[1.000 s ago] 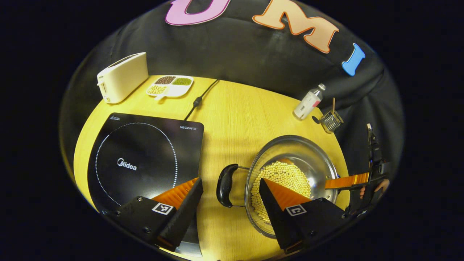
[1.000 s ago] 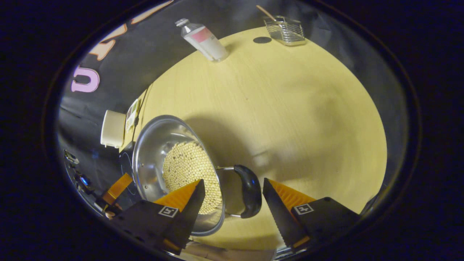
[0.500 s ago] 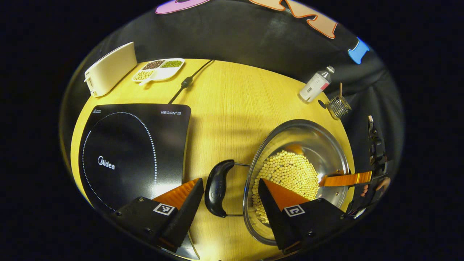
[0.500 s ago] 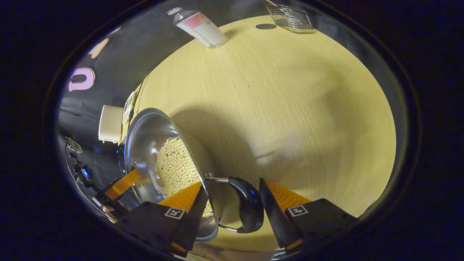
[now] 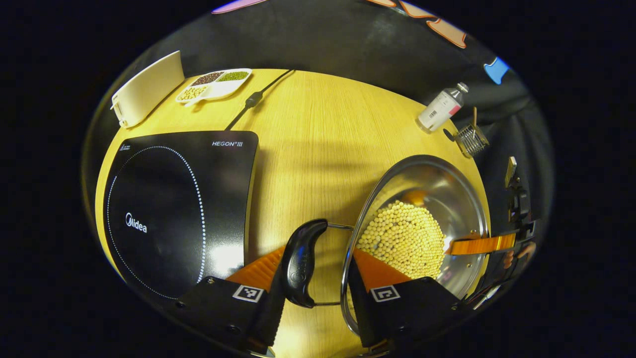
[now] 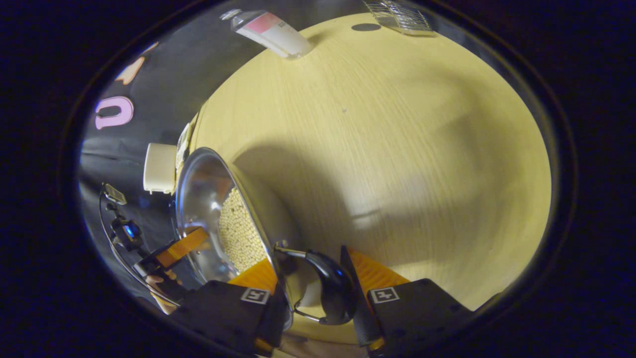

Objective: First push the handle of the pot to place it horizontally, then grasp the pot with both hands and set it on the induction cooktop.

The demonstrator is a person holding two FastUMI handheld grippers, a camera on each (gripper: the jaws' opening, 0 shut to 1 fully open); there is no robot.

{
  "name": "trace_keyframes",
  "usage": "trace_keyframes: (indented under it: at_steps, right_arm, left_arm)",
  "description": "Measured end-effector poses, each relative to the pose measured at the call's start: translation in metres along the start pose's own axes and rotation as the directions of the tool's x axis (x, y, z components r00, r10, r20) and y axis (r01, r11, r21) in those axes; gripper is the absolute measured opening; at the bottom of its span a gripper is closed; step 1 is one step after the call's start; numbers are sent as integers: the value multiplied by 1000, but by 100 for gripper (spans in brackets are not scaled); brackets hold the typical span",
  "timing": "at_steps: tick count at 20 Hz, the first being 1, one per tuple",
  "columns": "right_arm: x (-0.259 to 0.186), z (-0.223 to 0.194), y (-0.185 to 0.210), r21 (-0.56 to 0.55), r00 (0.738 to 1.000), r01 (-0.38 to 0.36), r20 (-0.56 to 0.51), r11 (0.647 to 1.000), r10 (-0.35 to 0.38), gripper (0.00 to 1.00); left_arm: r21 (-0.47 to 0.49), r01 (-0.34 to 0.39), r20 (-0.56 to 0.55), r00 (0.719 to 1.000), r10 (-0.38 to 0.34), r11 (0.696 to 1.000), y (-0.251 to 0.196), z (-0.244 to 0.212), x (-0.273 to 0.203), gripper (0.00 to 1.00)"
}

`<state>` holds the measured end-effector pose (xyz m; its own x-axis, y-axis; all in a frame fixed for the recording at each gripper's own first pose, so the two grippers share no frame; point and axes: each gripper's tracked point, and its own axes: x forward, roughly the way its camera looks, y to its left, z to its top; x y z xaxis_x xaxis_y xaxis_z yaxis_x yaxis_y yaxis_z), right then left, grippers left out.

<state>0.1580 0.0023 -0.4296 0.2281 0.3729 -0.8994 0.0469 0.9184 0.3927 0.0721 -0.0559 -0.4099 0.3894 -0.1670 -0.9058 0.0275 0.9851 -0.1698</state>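
Pot: a steel pot (image 5: 447, 189) stands on the wooden table (image 5: 318, 149), right of the induction cooktop (image 5: 174, 199) and apart from it, with bare table between them.
Contents: pale round beans (image 5: 405, 238) cover the bottom of the pot.
Left handle: the black left handle (image 5: 300, 263) stands out sideways from the rim on wire brackets, on the side facing the cooktop.
Left gripper: the left gripper (image 5: 318, 248) straddles that handle and the rim. One finger lies against the outer side of the handle and the other reaches inside the pot over the beans. I cannot tell whether the two fingers are clamped or merely set in place.
Right handle: the black right handle (image 6: 330, 291) sticks out from the opposite side of the rim.
Right gripper: the right gripper (image 6: 308, 254) sits the same way, with one finger against the outside of its handle and the other inside the pot wall. Here too I cannot tell whether it is squeezing.
Cooktop: black and flat on the left of the table, with its cord (image 5: 253, 99) running to the far edge.
Far left: a cream toaster (image 5: 146, 87) with a divided dish (image 5: 213, 84) of grains just right of it.
Far right: a tilted bottle (image 5: 439, 107), and near it a small wire basket (image 5: 471, 140).
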Motion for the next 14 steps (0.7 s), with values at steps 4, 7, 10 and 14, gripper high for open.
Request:
trace_keyframes:
  at_steps: [4,7,10,14]
  right_arm:
    - [0,3,-1,-23,1000,11,30,1000,-10,54]
    - [-2,0,-4,-62,998,35,45,997,-32,50]
    - [-17,-4,-5,-59,998,29,51,998,-26,51]
    - [-37,-16,-2,-53,998,33,53,998,-30,56]
  left_arm:
    - [-49,3,-3,1000,-3,999,-2,-4,-1,60]
    - [-43,2,-12,1000,-3,999,-8,-11,-8,58]
    - [-15,11,2,1000,-11,1000,-18,-11,-23,57]
    - [-5,5,-12,1000,-5,1000,-23,-14,-44,59]
